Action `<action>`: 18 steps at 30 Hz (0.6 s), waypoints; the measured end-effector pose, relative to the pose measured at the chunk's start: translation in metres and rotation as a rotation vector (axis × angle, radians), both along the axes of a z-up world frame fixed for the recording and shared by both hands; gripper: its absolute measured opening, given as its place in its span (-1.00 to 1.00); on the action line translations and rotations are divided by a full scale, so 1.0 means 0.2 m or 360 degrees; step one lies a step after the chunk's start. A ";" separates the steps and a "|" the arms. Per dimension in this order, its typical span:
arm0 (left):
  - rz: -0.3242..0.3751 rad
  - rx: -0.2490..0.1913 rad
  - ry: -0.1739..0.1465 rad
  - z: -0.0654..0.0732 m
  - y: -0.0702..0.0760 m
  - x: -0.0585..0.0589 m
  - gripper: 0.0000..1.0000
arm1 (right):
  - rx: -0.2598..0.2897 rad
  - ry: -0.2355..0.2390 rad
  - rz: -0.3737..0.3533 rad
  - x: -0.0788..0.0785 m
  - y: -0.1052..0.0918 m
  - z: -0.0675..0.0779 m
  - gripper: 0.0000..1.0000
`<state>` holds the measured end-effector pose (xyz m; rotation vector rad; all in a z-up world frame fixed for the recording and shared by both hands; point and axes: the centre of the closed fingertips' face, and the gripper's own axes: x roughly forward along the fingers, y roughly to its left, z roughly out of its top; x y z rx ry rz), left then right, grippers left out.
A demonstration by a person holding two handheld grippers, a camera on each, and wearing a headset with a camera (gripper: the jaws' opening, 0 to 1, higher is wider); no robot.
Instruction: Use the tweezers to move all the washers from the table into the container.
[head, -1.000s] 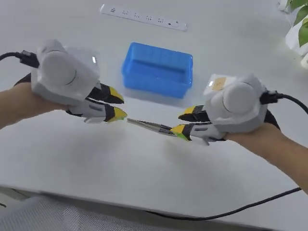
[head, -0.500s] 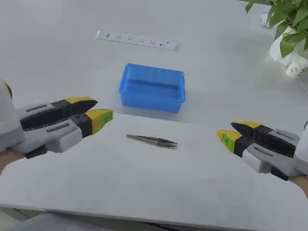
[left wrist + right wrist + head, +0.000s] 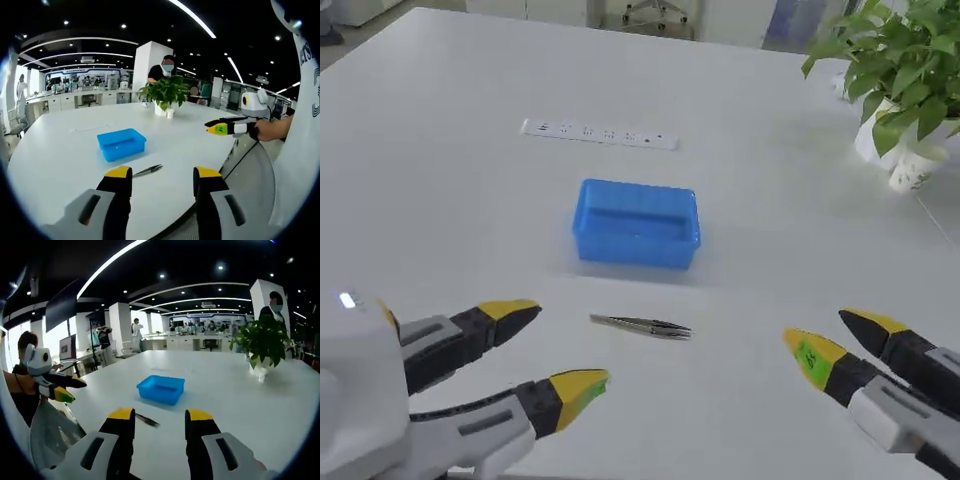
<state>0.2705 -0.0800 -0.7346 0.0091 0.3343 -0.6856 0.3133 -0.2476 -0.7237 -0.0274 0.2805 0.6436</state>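
Tweezers (image 3: 640, 326) are lying flat on the white table (image 3: 450, 230), just in front of the blue container (image 3: 635, 250), close but not touching it. Left gripper (image 3: 558, 347) is at the near-left, jaws spread wide w/ nothing btwn them. Right gripper (image 3: 820, 332) is at the near-right, jaws also apart and holding nothing. Both are well clear of the tweezers, which sit roughly btwn the two. A power strip (image 3: 599, 134) lies beyond the container, and a potted plant (image 3: 890, 60) stands at the far-right. In the left gripper view the right gripper hangs above the table edge.
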 end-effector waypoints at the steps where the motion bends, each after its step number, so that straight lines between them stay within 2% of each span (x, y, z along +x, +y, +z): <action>1: 0.0015 -0.0003 0.0007 0.00 0.01 0.00 0.10 | 0.0036 0.0007 -0.0005 0.00 0.00 0.01 -0.19; 2: 0.0033 -0.0010 0.0016 -0.01 0.01 0.00 0.14 | 0.0084 0.0019 -0.0008 0.01 0.02 0.01 -0.18; 5: 0.0105 -0.0013 0.0006 0.00 0.05 0.02 0.22 | 0.0016 0.0022 -0.0008 0.01 0.01 -0.03 -0.18; 7: 0.0172 -0.0051 0.0003 0.00 0.09 0.04 0.22 | 0.0038 0.0019 -0.0003 0.01 0.01 -0.02 -0.18; 9: 0.0227 -0.0143 0.0019 0.02 0.11 0.05 0.24 | 0.0040 0.0006 -0.0016 0.02 0.00 -0.02 -0.18; 11: 0.0229 -0.0165 0.0013 0.03 0.12 0.06 0.25 | 0.0047 0.0022 -0.0036 0.03 -0.02 -0.03 -0.17; 14: 0.0221 -0.0152 0.0002 0.04 0.12 0.06 0.27 | 0.0056 0.0013 -0.0047 0.04 -0.02 -0.02 -0.15; 18: 0.0223 -0.0131 0.0011 0.03 0.13 0.06 0.33 | 0.0053 0.0018 -0.0057 0.04 -0.03 -0.03 -0.10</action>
